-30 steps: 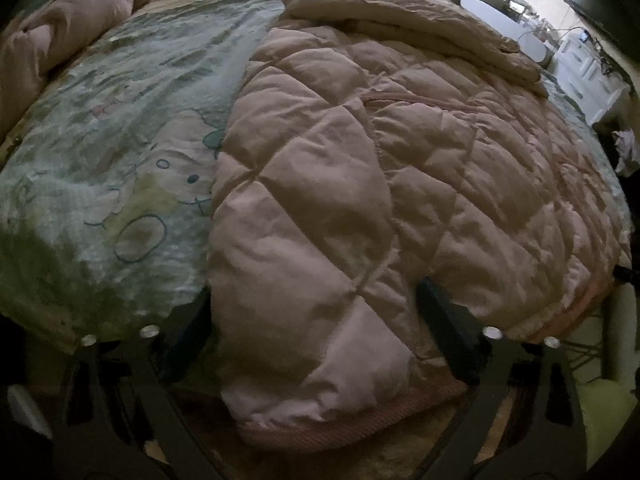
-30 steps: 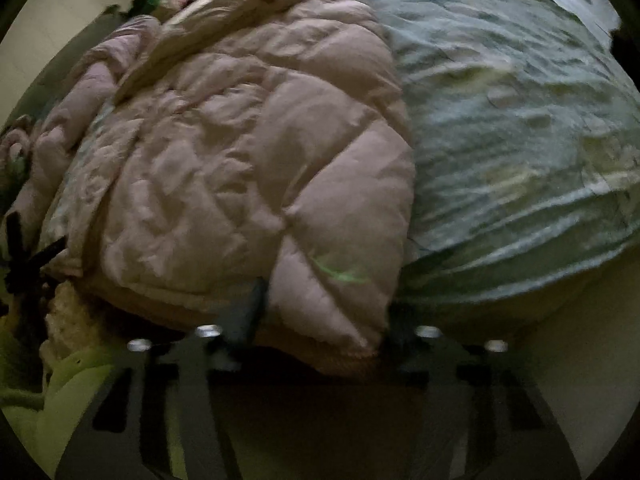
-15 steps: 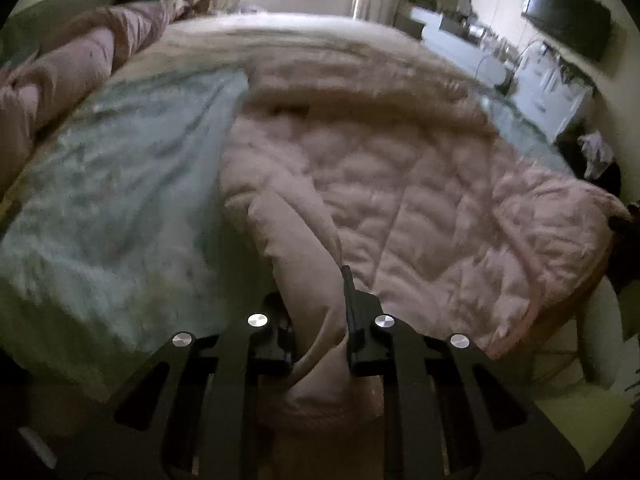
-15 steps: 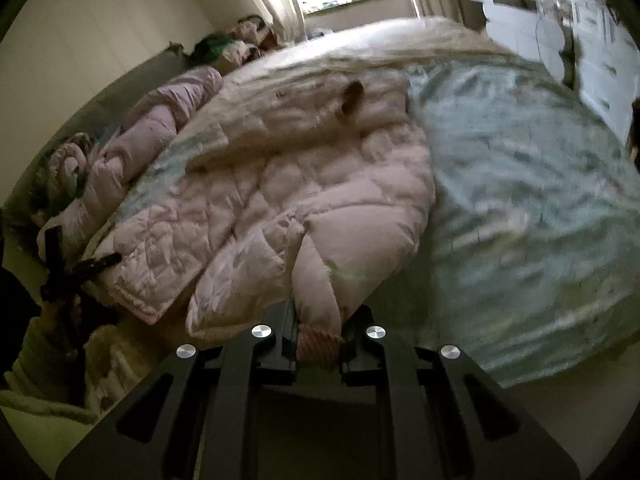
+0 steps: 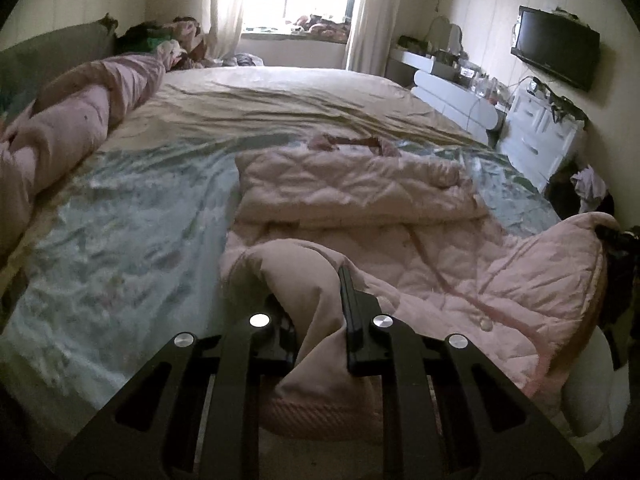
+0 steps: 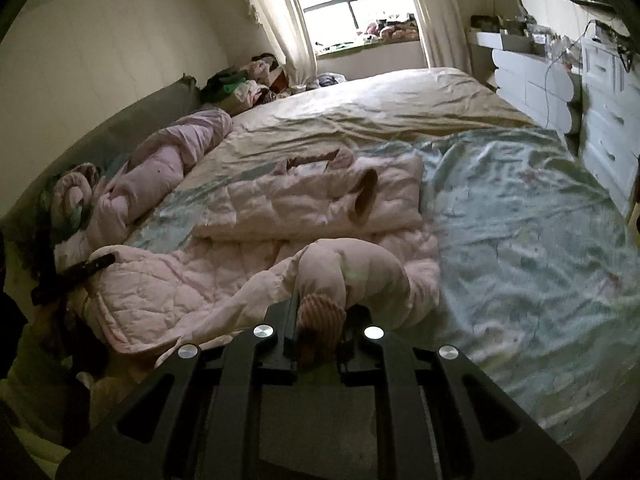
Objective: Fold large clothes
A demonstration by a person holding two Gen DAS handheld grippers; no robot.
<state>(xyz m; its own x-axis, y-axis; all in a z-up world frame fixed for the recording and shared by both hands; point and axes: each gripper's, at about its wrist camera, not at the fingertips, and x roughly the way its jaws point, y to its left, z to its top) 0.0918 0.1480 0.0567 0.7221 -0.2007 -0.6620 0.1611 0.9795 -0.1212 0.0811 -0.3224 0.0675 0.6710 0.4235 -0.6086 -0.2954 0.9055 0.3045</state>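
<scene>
- Across the room, a big bed point(image 5: 280, 92) fills most of both views, with a tan sheet point(image 6: 380, 108) at the far end and a pale green sheet point(image 6: 520, 220) with small pictures at the near end.
- On the green sheet lies a big puffy pink coat point(image 5: 460, 264), spread flat near the foot of the bed. Its sleeves are folded across the top part, and one round cuff point(image 6: 366, 200) points up.
- Along the left side of the bed lies a rolled pink blanket point(image 5: 72, 120).
- Beyond the bed is a bright window point(image 6: 352, 4) with light curtains.
- By the right wall stand white drawers point(image 5: 540, 132), and a dark TV point(image 5: 558, 48) hangs above them.
- Down low, the left gripper point(image 5: 316, 312) is squeezed tight on the coat's bottom corner. The puffy cloth bunches up between its two black fingers point(image 5: 354, 320), and the ribbed pink hem point(image 5: 320, 412) hangs under them.
- At the other bottom corner, the right gripper point(image 6: 320, 328) is squeezed tight on the ribbed hem too. That corner curls up off the bed into a hump.
- Each gripper shows small at the far edge of the other's view, holding its own corner.
</scene>
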